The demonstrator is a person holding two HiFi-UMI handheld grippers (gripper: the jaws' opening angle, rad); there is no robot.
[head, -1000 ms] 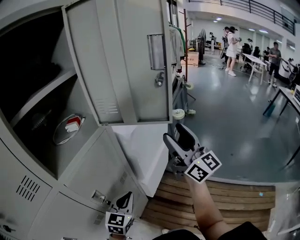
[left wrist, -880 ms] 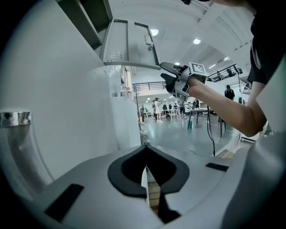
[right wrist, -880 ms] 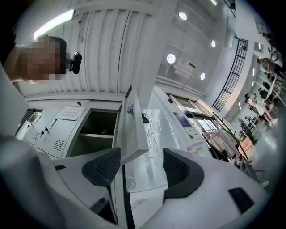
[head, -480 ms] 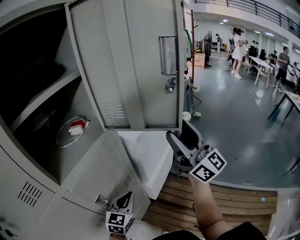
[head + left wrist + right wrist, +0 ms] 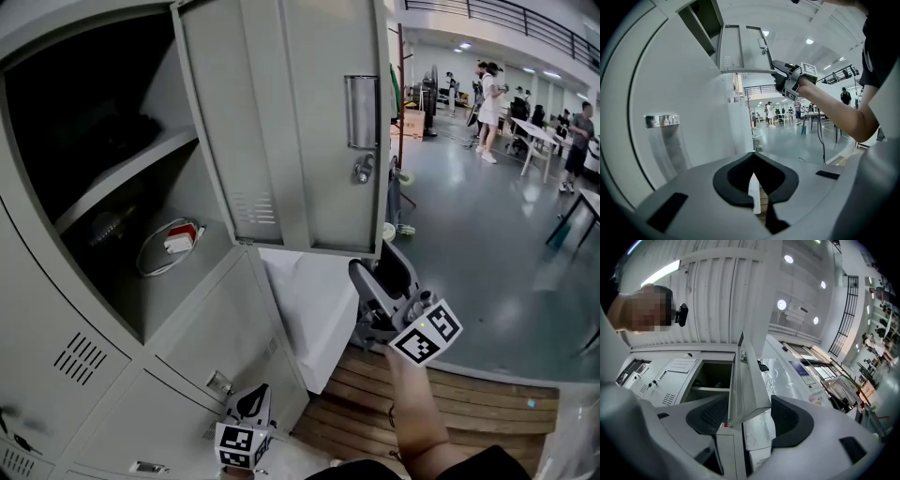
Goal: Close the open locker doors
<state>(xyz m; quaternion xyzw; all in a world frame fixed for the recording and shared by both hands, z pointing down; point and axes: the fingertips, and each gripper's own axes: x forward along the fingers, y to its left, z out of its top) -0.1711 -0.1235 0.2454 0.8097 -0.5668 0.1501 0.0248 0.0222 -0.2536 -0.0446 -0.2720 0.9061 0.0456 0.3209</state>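
Saw a grey locker bank with its upper locker door swung wide open. Found in that compartment, on the floor near the hinge-side edge, a coiled white cable and a red-and-white plug. Noted the right tongs spread wide, straddling the door's lower free corner, and the left tongs pinched together on nothing, low beside a shut lower door. Made out a silver plate there, print too blurred to read.

Bright ceiling lights, fisheye edges, perhaps glare
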